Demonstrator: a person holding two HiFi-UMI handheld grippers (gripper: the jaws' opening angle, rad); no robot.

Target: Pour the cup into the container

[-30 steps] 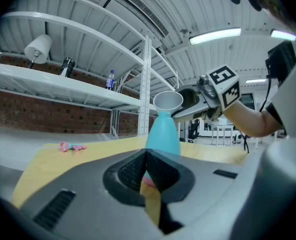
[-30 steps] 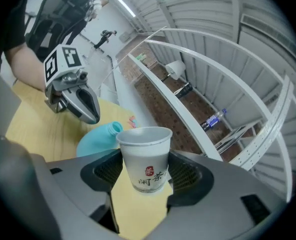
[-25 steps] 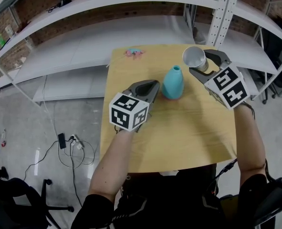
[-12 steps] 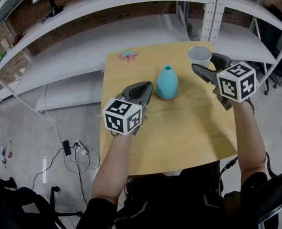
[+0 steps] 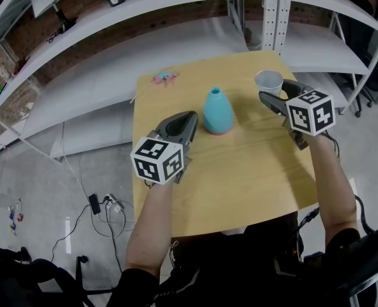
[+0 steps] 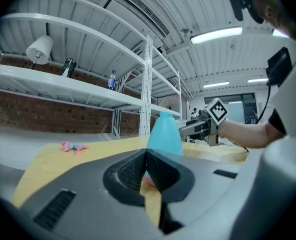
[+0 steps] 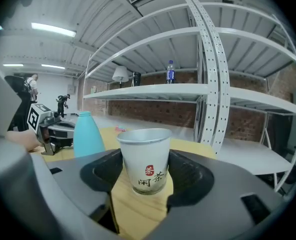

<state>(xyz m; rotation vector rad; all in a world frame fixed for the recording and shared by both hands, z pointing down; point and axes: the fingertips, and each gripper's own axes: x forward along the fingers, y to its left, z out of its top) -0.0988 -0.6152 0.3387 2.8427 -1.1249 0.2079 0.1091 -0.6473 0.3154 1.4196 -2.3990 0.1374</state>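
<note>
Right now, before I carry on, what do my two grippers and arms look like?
The left gripper and right gripper are smooth grey shells tapering into curved fingers lined with black ribbed pads. Each carries a white cube with black square markers. The forearms are bare below dark short sleeves; a thin dark cable trails by the right arm.

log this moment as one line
right gripper: jaws on upright paper cup, right of blue vase | left gripper: jaws together, empty, left of vase | pour: not under way
</note>
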